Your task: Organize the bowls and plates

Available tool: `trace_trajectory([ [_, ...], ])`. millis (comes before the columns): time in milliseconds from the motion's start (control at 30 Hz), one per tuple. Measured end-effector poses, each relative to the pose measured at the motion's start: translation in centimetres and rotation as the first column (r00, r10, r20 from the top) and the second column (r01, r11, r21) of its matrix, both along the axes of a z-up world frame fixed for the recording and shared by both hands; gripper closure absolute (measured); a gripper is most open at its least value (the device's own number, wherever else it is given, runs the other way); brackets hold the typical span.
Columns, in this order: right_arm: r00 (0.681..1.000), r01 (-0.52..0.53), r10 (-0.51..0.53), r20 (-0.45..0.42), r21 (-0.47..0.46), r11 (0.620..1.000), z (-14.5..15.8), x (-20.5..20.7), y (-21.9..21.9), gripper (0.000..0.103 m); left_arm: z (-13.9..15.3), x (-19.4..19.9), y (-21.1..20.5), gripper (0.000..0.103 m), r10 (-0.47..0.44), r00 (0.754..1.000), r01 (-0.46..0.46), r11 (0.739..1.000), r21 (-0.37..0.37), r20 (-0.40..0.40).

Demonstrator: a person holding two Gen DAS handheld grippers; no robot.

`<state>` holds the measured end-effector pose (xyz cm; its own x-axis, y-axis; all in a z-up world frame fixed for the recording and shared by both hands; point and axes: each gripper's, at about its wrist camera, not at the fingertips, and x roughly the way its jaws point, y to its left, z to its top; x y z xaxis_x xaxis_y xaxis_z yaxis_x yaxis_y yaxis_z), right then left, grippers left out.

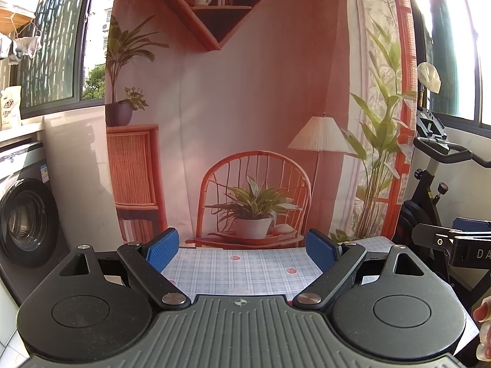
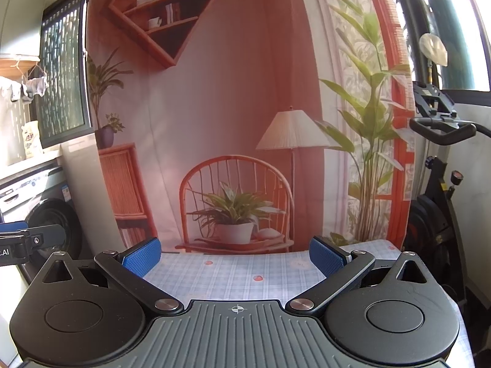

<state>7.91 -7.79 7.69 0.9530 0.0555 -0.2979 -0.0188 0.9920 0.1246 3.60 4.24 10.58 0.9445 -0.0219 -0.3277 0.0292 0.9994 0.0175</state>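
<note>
The left tongs [image 1: 242, 250] and the right tongs [image 2: 234, 254] are held wide apart, nothing gripped or touched between the blue ribbed pads. Both hang above the blue-checked cloth tabletop [image 1: 245, 270], just before the printed room backdrop [image 1: 245, 107]. No plates or bowls are seen. Judged so, sorting is not begun; crockery must first be found.

Backdrop [image 1: 245, 107] hangs behind table [image 1: 245, 270]; washer [image 1: 27, 217] left.
</note>
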Motion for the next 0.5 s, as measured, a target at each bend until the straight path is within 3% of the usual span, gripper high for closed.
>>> trace_trajectory([
  [500, 1.000, 0.003, -0.003, -0.002, 0.003, 1.000, -0.02, -0.05, 0.03, 0.000, 0.16, 0.02, 0.07, 0.012, 0.003, 1.000, -0.003, 1.000, 0.001, 0.005],
])
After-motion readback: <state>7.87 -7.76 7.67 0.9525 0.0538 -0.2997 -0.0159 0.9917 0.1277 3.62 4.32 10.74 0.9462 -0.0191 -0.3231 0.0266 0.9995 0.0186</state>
